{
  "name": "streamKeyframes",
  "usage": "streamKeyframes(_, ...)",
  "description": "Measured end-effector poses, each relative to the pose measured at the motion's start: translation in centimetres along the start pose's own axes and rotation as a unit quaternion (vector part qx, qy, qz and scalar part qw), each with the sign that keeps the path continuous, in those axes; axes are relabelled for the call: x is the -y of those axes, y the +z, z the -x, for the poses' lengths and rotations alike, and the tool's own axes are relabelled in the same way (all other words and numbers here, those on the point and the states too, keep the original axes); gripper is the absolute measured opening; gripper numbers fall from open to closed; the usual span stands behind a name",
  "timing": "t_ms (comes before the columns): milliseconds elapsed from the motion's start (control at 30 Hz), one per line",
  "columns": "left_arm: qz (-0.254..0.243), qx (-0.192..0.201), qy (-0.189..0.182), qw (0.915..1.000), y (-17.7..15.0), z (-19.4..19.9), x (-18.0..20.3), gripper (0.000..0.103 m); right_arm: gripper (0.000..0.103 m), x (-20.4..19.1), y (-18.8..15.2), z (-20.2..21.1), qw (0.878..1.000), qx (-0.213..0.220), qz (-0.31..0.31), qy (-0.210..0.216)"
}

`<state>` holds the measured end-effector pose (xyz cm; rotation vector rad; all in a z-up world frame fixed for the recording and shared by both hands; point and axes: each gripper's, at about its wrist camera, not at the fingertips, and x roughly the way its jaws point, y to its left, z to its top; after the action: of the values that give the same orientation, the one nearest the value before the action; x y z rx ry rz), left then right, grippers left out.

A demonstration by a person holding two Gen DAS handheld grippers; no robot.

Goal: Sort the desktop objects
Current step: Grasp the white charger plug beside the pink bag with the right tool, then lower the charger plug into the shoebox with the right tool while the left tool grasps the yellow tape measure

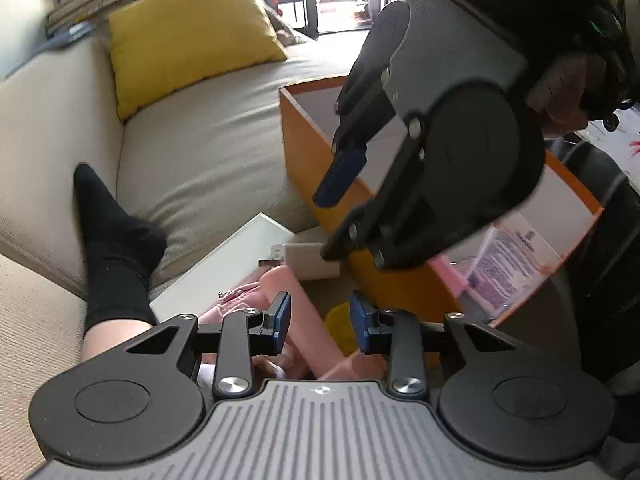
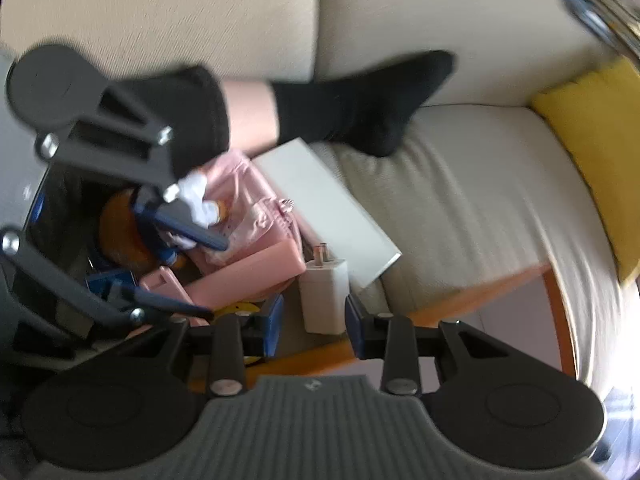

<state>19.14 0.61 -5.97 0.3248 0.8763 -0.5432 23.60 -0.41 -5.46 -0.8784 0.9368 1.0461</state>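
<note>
My left gripper (image 1: 320, 324) is open and empty, low over a pink case (image 1: 316, 344) and a yellow object (image 1: 340, 328). My right gripper (image 2: 312, 320) is open and empty, just above a white charger (image 2: 326, 298) that lies beside the orange box (image 2: 440, 300). In the left wrist view the right gripper (image 1: 332, 220) hangs over the orange box's (image 1: 304, 152) near wall. In the right wrist view the left gripper (image 2: 216, 276) is over the pink case (image 2: 244, 276), pink cloth (image 2: 240, 184) and an orange doll (image 2: 120, 232).
A flat white box (image 2: 332, 208) lies by the pile on a beige sofa (image 1: 208, 152). A leg in a black sock (image 1: 116, 248) rests against it. A yellow cushion (image 1: 188, 36) is at the back. Printed papers (image 1: 516, 264) lie inside the orange box.
</note>
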Motion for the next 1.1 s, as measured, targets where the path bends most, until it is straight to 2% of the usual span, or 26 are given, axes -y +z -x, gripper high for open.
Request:
streamKeyframes(167,0.033,-0.017,-0.01,0.9993,-0.2,-2.2,-1.6,0.038,0.036,0.0,1.1,-3.7,0.998,-0.045,0.037,0.011)
streamKeyframes(267,0.06,-0.012,-0.017,0.9979,-0.5,-3.0,-2.0,0.038,0.036,0.0,1.3,-5.6,0.996,-0.066,0.052,0.015)
streamKeyframes(400,0.082,-0.023,-0.001,0.9964,-0.7,-4.2,-2.2,0.038,0.036,-0.2,1.4,-6.9,0.995,-0.077,0.068,0.008)
streamKeyframes(467,0.087,-0.033,0.013,0.9956,-0.7,-4.8,-2.1,0.038,0.037,-0.3,1.5,-7.3,0.995,-0.073,0.068,0.002)
streamKeyframes(600,0.1,-0.035,0.014,0.9943,-0.7,-5.1,-2.3,0.038,0.036,-0.6,1.4,-7.8,0.995,-0.07,0.064,-0.01)
streamKeyframes(733,0.121,-0.036,0.005,0.992,-1.1,-4.5,-2.8,0.035,0.036,-0.7,1.2,-7.5,0.997,-0.061,0.05,-0.017)
streamKeyframes(867,0.129,-0.038,0.016,0.9907,-1.5,-3.3,-2.6,0.035,0.035,-0.9,0.9,-6.6,0.998,-0.048,0.037,-0.024)
streamKeyframes(1100,0.102,-0.069,0.075,0.9895,-1.7,-1.6,-1.1,0.036,0.035,-0.3,0.9,-2.8,1.0,0.006,-0.023,-0.019)
